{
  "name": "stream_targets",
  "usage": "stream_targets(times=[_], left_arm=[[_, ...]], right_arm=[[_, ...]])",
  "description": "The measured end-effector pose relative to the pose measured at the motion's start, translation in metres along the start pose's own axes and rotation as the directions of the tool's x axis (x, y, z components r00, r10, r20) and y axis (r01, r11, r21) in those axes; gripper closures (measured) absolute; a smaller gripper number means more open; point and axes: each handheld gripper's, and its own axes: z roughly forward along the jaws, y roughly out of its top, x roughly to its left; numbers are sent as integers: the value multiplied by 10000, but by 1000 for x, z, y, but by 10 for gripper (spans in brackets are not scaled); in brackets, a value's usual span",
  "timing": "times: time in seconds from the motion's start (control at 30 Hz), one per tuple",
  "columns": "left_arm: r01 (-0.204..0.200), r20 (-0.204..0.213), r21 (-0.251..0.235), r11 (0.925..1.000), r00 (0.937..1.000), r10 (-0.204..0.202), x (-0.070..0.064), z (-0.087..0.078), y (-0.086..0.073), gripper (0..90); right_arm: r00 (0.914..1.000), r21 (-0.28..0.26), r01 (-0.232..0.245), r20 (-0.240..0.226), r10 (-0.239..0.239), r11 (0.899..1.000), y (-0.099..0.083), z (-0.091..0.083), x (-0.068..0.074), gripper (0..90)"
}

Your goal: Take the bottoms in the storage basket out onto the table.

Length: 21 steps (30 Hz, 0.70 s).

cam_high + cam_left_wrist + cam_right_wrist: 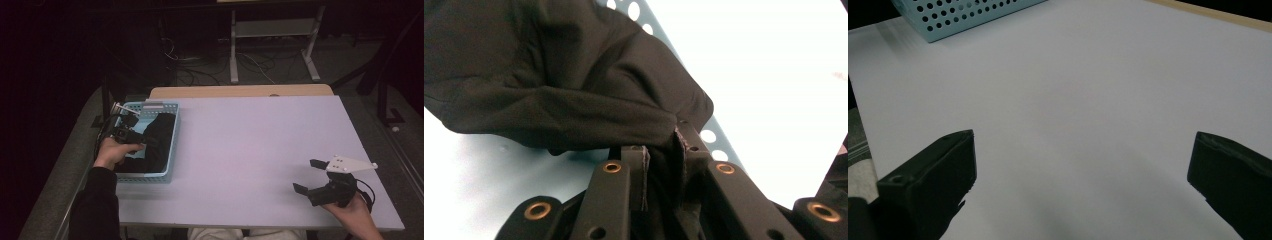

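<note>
Your left gripper (134, 134) pinches the black cloth (159, 140) lying in the blue basket (170, 145) at the table's (260, 145) left; your right gripper (310, 176) hovers with jaws spread wide

The left gripper (141, 140) is reaching forward with its jaws squeezed close together. The right gripper (310, 176) hangs low with jaws wide apart.

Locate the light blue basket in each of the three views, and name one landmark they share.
High view: blue basket at table's left edge, black cloth inside.
Left gripper view: perforated wall behind the cloth.
Right gripper view: top left corner.
Shared landmark: the white tabletop.
</note>
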Motion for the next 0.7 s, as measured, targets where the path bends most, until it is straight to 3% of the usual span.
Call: stream_targets(times=[0.37,0.7], left_arm=[[-350,-399,-1081,9935,9987,308,-22,-41,19,793],[-577,-822,-1305,9898,9955,472,-37,-72,36,793]], right_arm=[[10000,-79,-24,-6,24,10000,0,-1,-1,0],[10000,-98,-37,-53,36,9999,1,-1,0,0]])
